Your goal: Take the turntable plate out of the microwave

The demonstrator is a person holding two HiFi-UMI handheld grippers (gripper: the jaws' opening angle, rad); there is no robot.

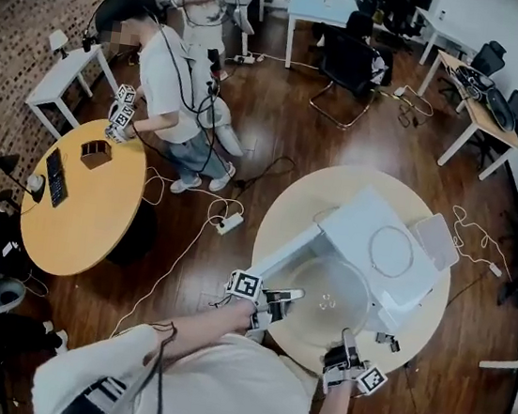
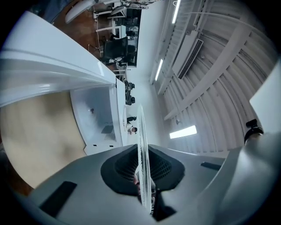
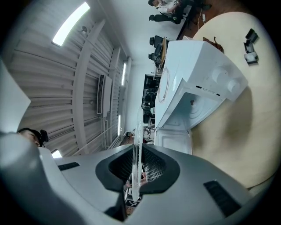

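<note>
My left gripper (image 1: 277, 300) and right gripper (image 1: 345, 357) are each clamped on an opposite edge of the glass plate (image 1: 328, 296). That two-sided grip keeps it level, just outside the microwave (image 1: 381, 251) and over the table (image 1: 300, 195). The open door (image 1: 281, 252) sits close beside my left gripper, and a small black part (image 1: 388, 341) lies near my right.

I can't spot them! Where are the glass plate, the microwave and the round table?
glass plate (image 1: 326, 288), head view, its clear middle.
microwave (image 1: 361, 226), head view, its white top.
round table (image 1: 303, 193), head view, bare top near rim.
</note>
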